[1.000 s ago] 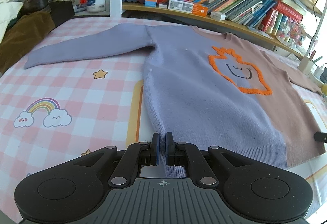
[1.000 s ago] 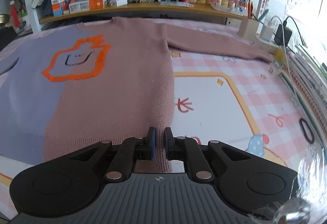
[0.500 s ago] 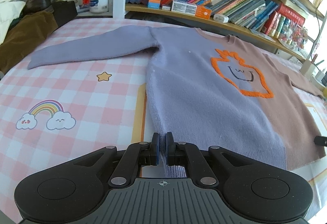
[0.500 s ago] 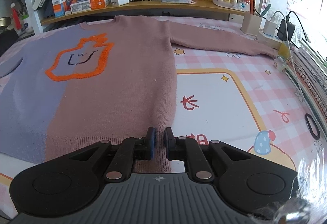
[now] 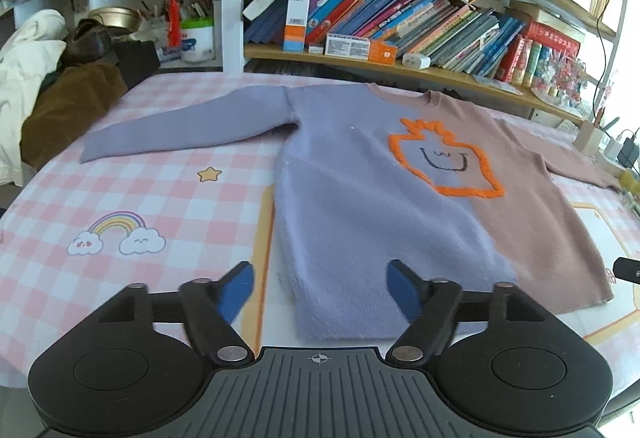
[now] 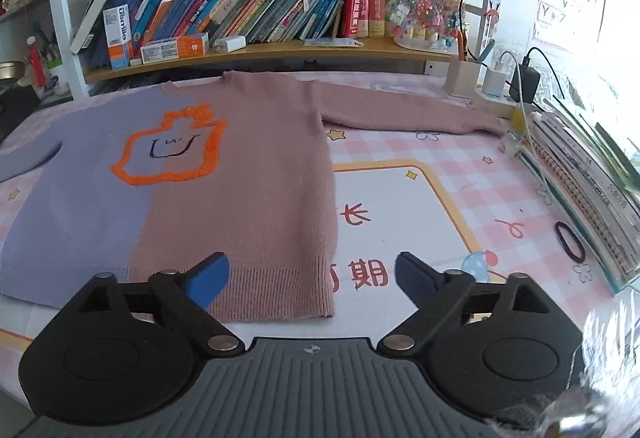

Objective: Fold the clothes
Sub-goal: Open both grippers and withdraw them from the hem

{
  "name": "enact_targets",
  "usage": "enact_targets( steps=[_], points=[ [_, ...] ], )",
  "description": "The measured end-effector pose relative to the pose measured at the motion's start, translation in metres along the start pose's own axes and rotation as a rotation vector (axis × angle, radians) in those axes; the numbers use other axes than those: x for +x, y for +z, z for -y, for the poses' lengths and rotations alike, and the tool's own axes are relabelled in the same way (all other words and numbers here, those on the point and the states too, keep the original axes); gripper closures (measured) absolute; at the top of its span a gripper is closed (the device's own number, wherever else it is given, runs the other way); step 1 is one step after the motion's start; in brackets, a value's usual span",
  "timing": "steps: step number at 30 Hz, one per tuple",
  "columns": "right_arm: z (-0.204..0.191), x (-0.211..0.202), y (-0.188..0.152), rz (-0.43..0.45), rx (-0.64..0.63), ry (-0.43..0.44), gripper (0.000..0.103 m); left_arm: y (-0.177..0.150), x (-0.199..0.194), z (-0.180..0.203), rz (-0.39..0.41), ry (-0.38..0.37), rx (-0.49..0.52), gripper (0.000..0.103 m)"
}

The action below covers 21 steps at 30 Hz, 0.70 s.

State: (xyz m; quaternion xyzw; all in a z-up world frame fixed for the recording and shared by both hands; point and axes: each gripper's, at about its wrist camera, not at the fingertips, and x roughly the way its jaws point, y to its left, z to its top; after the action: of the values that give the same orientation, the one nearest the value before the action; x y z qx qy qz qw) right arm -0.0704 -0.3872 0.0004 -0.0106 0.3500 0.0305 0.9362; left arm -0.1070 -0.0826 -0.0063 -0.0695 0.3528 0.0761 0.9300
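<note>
Pink-checked cloth covers the counter (image 5: 168,194) under the flat sweater (image 5: 360,198), bookshelf (image 6: 260,54) behind, left tool (image 5: 320,290) and right tool (image 6: 312,278) both spread wide, empty.

Both views are taken from low over the near table edge, facing the bookshelf (image 5: 400,50) at the back. The left wrist view is set near the sweater (image 5: 360,206) at its lilac hem corner, with the left gripper (image 5: 320,292) in the foreground. The right wrist view is set near the pink hem corner, behind the right gripper (image 6: 311,278). The sweater's orange motif (image 6: 172,154) and the bookshelf are shared by both.
</note>
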Motion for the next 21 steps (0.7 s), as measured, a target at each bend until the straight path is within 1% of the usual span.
enact_targets(
  steps=[2, 6, 8, 11, 16, 21],
  points=[
    [0.000, -0.002, -0.001, 0.003, -0.007, 0.009, 0.006, -0.003, -0.006, 0.008, 0.006, 0.018, 0.013, 0.019],
    [0.003, -0.003, -0.004, -0.001, -0.024, 0.037, 0.004, -0.008, -0.018, 0.022, 0.007, 0.053, 0.046, 0.015],
    [0.005, -0.003, -0.005, -0.007, -0.030, 0.053, 0.004, -0.011, -0.024, 0.029, 0.003, 0.069, 0.055, 0.011],
    [0.013, -0.005, -0.006, -0.009, -0.023, 0.062, 0.003, -0.017, -0.032, 0.039, -0.009, 0.085, 0.070, 0.011],
    [0.023, -0.008, -0.014, -0.026, -0.035, 0.087, 0.003, -0.024, -0.043, 0.052, -0.002, 0.096, 0.076, 0.011],
    [0.030, -0.016, -0.018, -0.005, -0.067, 0.115, 0.003, -0.029, -0.050, 0.068, 0.008, 0.096, 0.087, 0.011]
  ],
)
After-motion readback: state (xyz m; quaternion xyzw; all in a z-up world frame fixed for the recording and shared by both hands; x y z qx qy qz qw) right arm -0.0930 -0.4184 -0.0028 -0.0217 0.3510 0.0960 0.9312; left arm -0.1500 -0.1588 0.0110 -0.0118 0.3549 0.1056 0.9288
